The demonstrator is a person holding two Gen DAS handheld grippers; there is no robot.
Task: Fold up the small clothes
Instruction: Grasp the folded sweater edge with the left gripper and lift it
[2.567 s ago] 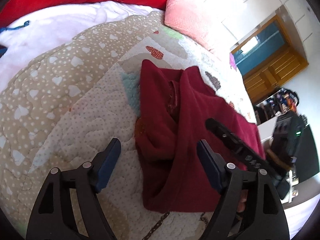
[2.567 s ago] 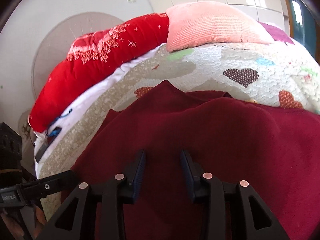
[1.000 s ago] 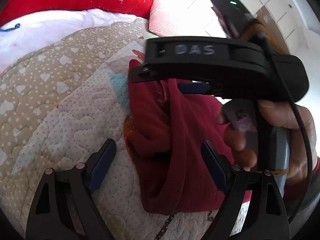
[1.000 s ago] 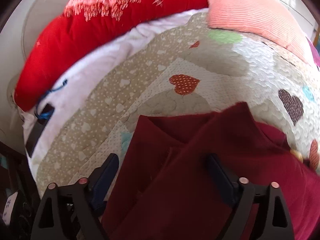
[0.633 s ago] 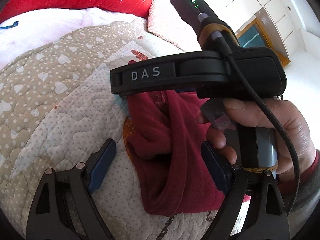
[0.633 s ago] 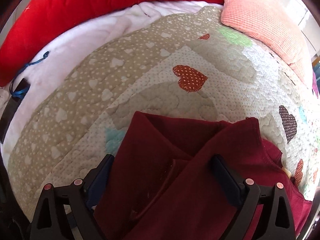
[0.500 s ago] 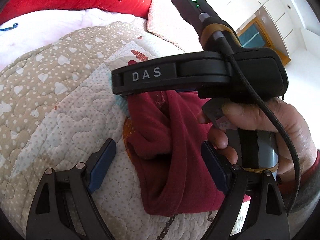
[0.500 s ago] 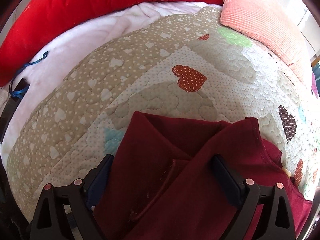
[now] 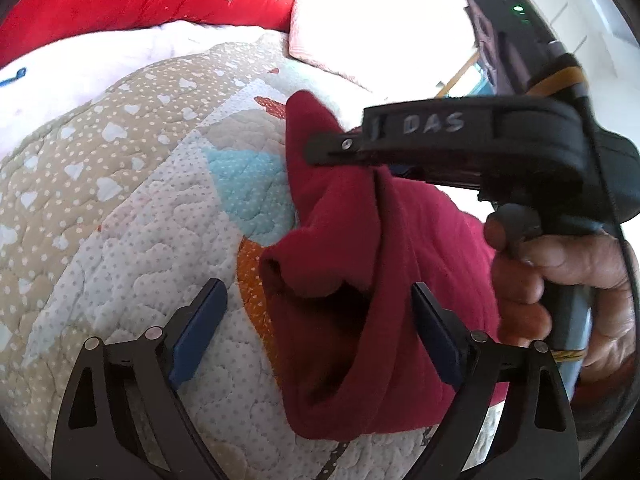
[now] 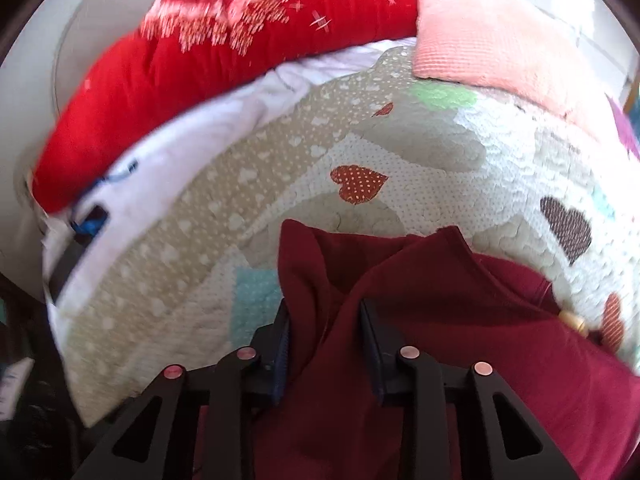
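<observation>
A dark red garment [image 9: 348, 264] lies bunched on the heart-patterned quilt [image 9: 120, 216] of the bed, below the red pillow [image 10: 208, 52] and the pink pillow [image 10: 492, 44] at the quilt's far edge. The right gripper [image 10: 326, 340] has its fingers drawn in on a raised fold of the garment, cloth pinched between the pads. The left gripper [image 9: 318, 328] hovers at the garment's near end with its fingers spread wide, holding nothing.
</observation>
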